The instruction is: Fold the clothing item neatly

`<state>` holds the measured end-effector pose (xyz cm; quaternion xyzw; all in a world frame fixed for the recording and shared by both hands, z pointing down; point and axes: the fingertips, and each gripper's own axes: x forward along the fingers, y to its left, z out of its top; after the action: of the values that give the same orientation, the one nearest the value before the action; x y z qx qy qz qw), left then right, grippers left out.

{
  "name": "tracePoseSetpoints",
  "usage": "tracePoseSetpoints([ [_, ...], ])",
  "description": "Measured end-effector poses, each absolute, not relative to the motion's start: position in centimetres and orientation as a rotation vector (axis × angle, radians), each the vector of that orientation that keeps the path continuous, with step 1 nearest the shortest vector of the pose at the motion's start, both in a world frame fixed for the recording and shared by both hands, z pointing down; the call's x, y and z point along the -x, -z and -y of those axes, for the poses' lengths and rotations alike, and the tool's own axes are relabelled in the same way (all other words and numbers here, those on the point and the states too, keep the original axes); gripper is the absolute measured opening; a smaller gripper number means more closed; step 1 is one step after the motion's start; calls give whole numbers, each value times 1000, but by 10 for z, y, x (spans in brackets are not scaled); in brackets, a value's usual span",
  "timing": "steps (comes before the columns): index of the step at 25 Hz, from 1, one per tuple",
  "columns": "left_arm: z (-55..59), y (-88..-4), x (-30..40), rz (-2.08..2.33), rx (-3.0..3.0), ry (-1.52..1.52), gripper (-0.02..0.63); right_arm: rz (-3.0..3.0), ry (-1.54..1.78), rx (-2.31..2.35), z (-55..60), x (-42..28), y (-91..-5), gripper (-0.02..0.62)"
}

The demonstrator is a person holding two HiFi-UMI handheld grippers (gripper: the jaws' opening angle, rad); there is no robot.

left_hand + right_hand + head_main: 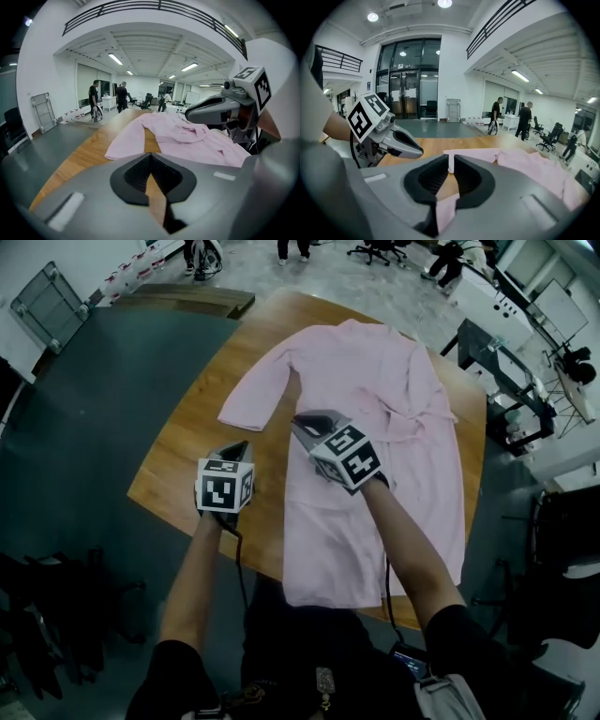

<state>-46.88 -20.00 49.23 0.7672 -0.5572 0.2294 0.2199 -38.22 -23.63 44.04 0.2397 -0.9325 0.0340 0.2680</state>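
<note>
We see a pink garment (412,409) lying spread along the wooden worktop (187,456), with its collar end at the far side and its hem at the near edge. Its left sleeve (258,390) is splayed out toward the left, flat on the wood.

We hold the left gripper (244,445) over bare worktop just left of the garment. In the left gripper view its jaws are pressed together with nothing between them, and only wood shows past them. The sleeve (126,140) lies ahead of it.

The right gripper (302,421) hangs over the garment's left side, near where the sleeve joins the body. Its jaws stand a thin slit apart – pink cloth (534,168) and wood show through the gap, but the pads clamp nothing.

The two grippers are close beside each other, and each shows in the other's view. People stand on the floor well beyond the far end of the worktop.
</note>
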Motion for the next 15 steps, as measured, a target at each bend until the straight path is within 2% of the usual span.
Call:
tracePoseSetpoints([
  [4,238,-525,511,1505,-2081,-631,8,2444,-142,-570,278,446,-491,46],
  [11,278,-570,555,1452,-2022,-597,8,2299,-226,-421,308,527,-587,194],
  [15,283,-578,561,1424,-2007,-560,8,2230,-242,-418,317,540,-614,199],
])
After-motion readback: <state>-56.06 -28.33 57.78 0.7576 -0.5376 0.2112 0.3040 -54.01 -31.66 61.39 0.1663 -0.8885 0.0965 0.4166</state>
